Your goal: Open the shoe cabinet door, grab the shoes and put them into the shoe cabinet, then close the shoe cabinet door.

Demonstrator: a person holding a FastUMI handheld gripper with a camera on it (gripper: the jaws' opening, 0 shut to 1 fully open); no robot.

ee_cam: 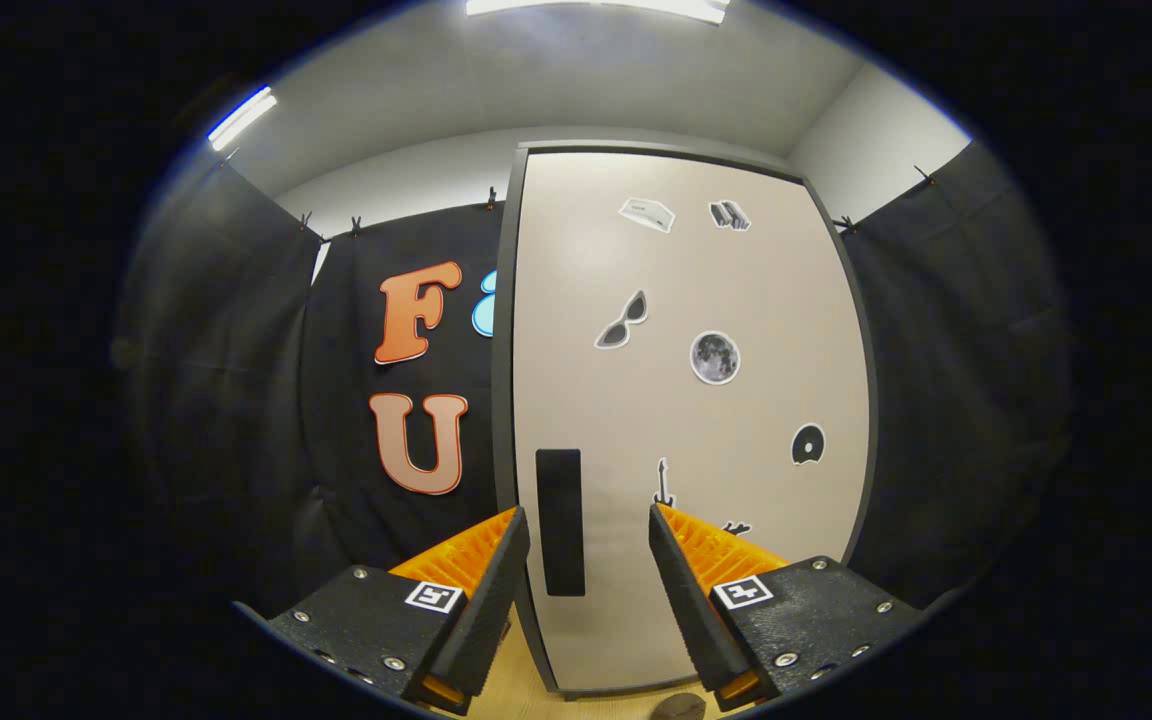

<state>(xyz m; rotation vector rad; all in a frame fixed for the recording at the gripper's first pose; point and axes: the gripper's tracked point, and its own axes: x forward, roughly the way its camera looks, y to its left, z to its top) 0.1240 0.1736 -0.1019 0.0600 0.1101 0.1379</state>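
The shoe cabinet stands straight ahead with its beige door (pixel 686 400) closed flush in a dark frame. A tall black handle (pixel 560 520) runs down the door near its left edge. My gripper (pixel 586 545) is open, and the handle shows in the gap between the two fingers, closer to the left one and some way beyond the tips. Nothing is held. Several small stickers dot the door. A dark rounded object (pixel 678 707), cut off from view, lies on the floor just below the door.
Black cloth walls close in on both sides of the cabinet. A strip of light wooden floor (pixel 526 690) shows under the fingers, in front of the cabinet's base.
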